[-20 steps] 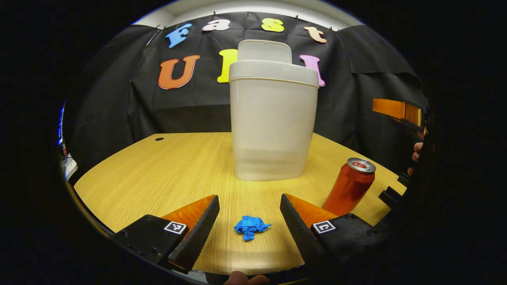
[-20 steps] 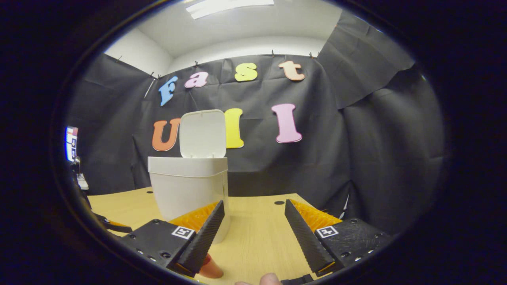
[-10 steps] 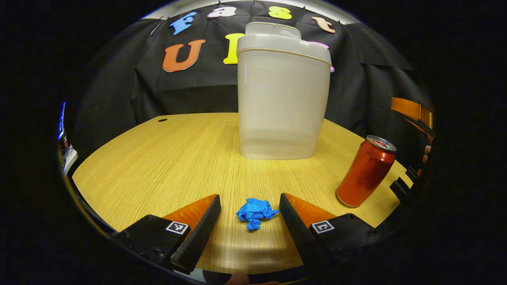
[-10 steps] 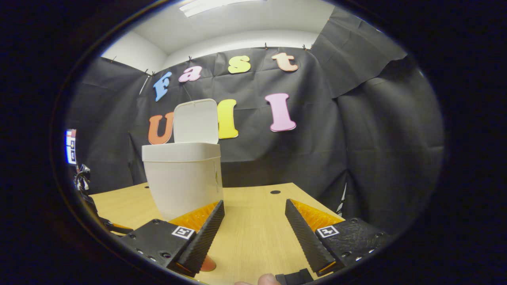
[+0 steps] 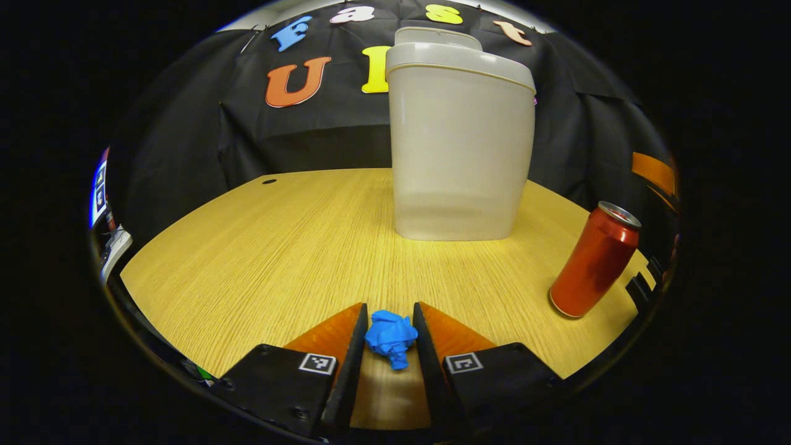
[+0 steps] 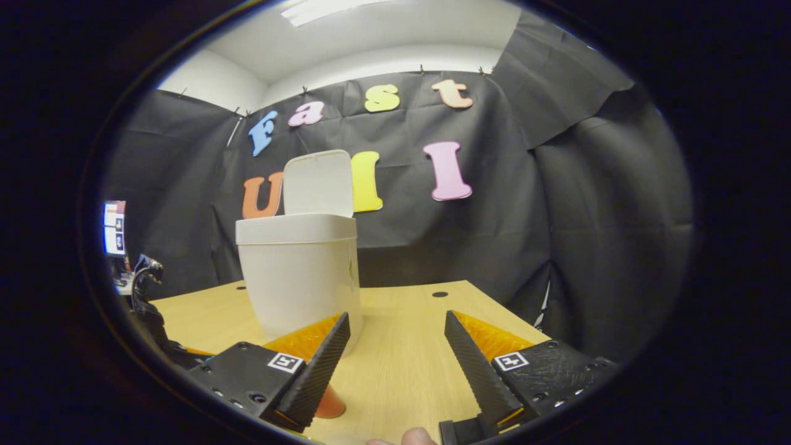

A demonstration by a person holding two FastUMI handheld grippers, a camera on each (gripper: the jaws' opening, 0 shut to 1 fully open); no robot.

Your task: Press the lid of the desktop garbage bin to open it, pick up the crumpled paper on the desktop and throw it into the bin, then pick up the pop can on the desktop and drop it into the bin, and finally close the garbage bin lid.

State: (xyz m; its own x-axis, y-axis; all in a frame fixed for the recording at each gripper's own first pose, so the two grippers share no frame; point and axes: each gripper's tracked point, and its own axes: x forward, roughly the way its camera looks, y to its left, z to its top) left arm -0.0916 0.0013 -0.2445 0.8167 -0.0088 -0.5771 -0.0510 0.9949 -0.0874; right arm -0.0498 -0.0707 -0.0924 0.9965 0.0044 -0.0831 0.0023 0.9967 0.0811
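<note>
A blue crumpled paper point(image 5: 390, 337) lies low on the wooden desktop point(image 5: 278, 247), pinched between both fingers of my left gripper point(image 5: 388, 334). Behind it stands the white garbage bin point(image 5: 460, 142) with its lid point(image 6: 318, 183) tipped up. A red pop can point(image 5: 594, 259) stands upright to the right of the bin. In the right gripper view the bin point(image 6: 300, 272) stands left of centre on the desktop point(image 6: 401, 346). My right gripper point(image 6: 395, 358) hovers open above the desk, with the bottom of the can point(image 6: 329, 405) peeking under its left finger.
Black cloth walls close the booth at the back and right. A small round hole point(image 5: 269, 181) marks the desktop's far left, another hole point(image 6: 439, 294) its far right. Part of the other gripper point(image 5: 656, 173) shows at the right edge.
My left gripper moved forward over the blue paper and closed its fingers on it. The right gripper stayed open and shifted only slightly.
</note>
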